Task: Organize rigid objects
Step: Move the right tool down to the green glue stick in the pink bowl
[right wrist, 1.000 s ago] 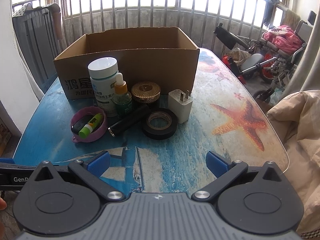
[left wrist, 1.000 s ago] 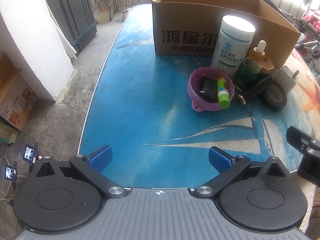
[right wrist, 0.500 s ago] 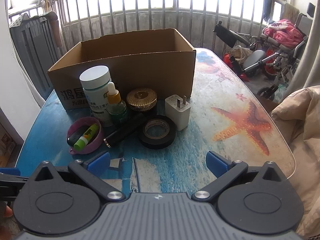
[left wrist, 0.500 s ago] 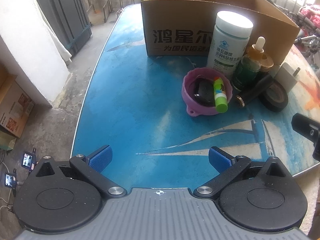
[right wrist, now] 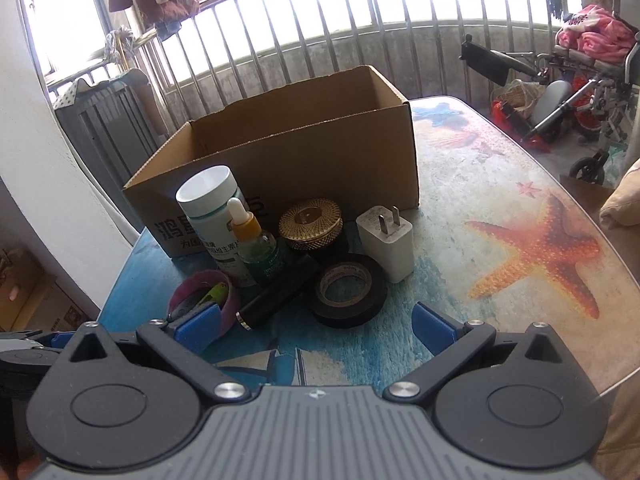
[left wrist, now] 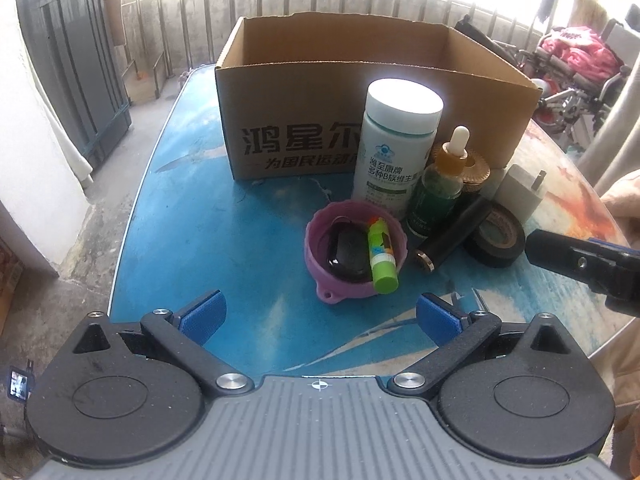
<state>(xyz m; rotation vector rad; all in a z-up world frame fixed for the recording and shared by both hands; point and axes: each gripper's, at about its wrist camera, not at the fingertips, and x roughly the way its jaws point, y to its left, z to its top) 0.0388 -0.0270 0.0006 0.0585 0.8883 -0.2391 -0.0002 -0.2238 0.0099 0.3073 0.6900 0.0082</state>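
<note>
Jaws wide, corrugated cardboard box (left wrist: 304, 92), glossy tape roll (right wrist: 350, 290)

The open brown cardboard box (left wrist: 360, 120) with black printed characters stands at the far end of the blue sea-print table (left wrist: 192, 240). Just before the box stand a white-capped pale bottle (left wrist: 394, 148) and a green dropper bottle (left wrist: 438, 188); nearer, a purple bowl (left wrist: 352, 258) holds a green glue stick (left wrist: 380, 260) and a black object. The left gripper (left wrist: 318, 316) hovers with jaws wide, empty.

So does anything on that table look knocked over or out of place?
Mostly tidy. The black tube lies on its side, leaning against the tape roll, and a green glue stick pokes out over the purple bowl's rim. Nothing spilled.
</note>
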